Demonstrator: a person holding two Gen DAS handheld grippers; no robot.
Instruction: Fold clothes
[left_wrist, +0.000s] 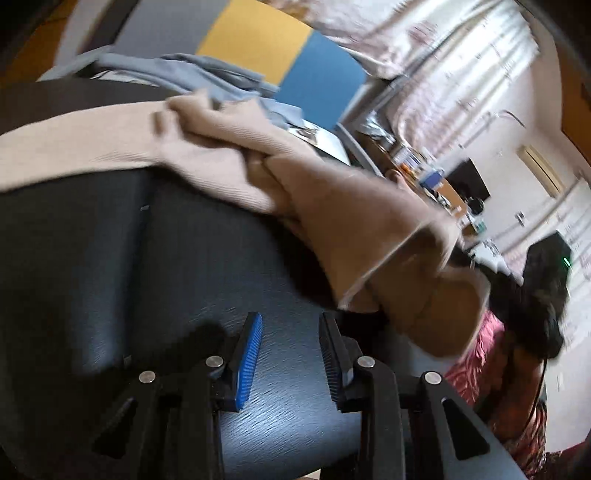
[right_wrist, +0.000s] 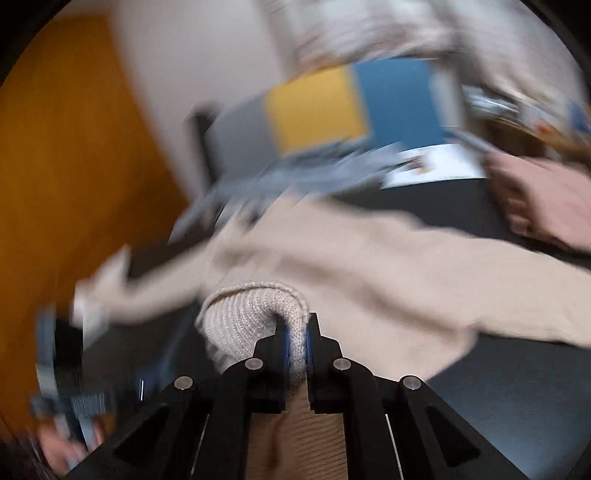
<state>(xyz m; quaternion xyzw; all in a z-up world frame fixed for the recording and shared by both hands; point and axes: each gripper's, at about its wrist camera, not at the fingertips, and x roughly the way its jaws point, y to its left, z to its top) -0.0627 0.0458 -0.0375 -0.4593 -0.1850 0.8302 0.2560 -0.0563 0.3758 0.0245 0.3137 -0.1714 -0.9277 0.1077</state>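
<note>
— Right gripper (right_wrist: 295, 332): what's between its fingers?
— Ribbed beige knit, a rounded fold of the sweater (right_wrist: 332, 258), clamped tight by both pads.
— And the left gripper (left_wrist: 290, 338)?
— Fingers apart, nothing between them, just above the dark table (left_wrist: 110, 258).
— Where does the sweater lie?
— Spread across the table, one end lifted and hanging at the right in the left view. Grey-blue clothes (left_wrist: 207, 70) sit behind it.

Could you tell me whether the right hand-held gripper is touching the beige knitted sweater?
Touching: the right wrist view shows the right hand-held gripper pinching a fold of the beige knitted sweater.
</note>
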